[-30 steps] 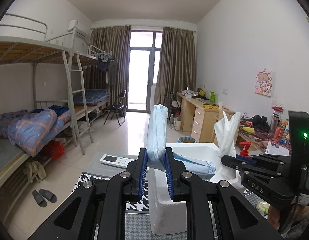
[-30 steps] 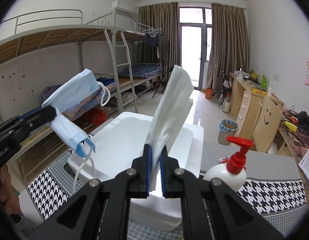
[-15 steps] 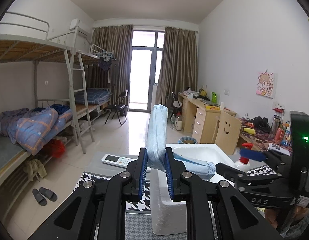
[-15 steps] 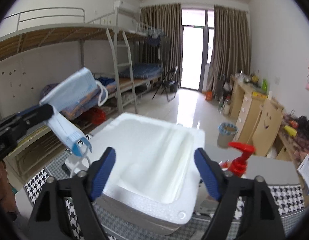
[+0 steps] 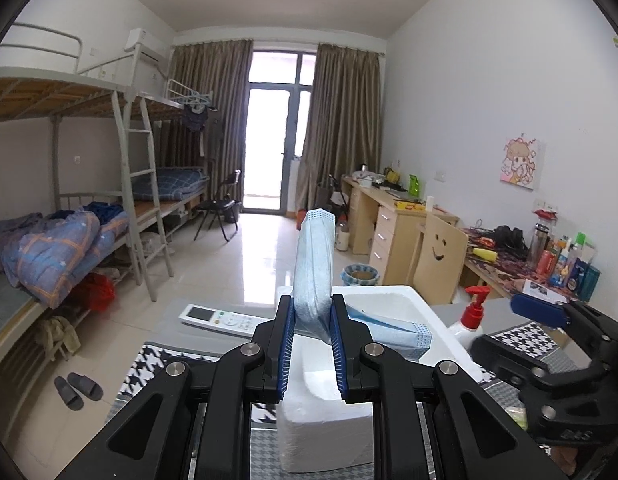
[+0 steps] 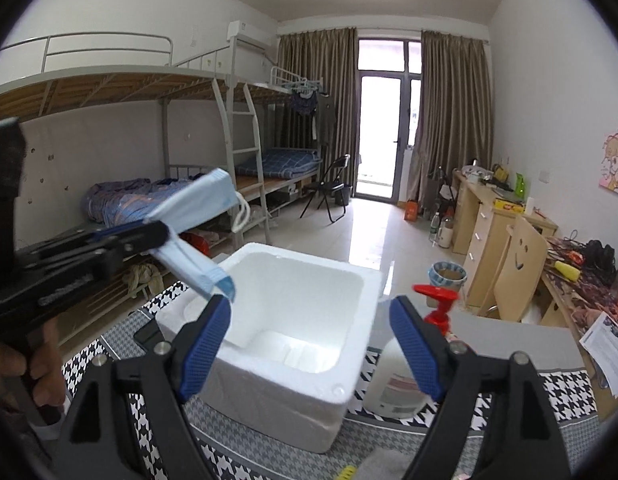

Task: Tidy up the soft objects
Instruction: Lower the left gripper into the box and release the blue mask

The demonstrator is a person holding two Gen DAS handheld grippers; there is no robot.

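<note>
My left gripper (image 5: 312,320) is shut on a folded blue face mask (image 5: 315,264), held above the left edge of a white foam box (image 5: 405,308). In the right wrist view the mask (image 6: 197,208) hangs from the left gripper (image 6: 157,234) over the box's (image 6: 349,280) left rim. My right gripper (image 6: 309,344) is open and empty, hovering above the box's near side. A white tissue (image 6: 245,332) lies inside the box against its left wall. The right gripper also shows at the right of the left wrist view (image 5: 549,320).
A pump bottle with a red top (image 6: 401,376) stands right of the box on the houndstooth tablecloth (image 6: 269,448). A white remote (image 5: 225,318) lies on the table's far left. Bunk beds (image 5: 69,232) stand left, a desk (image 5: 401,216) right.
My right gripper opened and let go of the white tissue, which dropped into the foam box. The right gripper then drew back. My left gripper kept the mask, nearly still.
</note>
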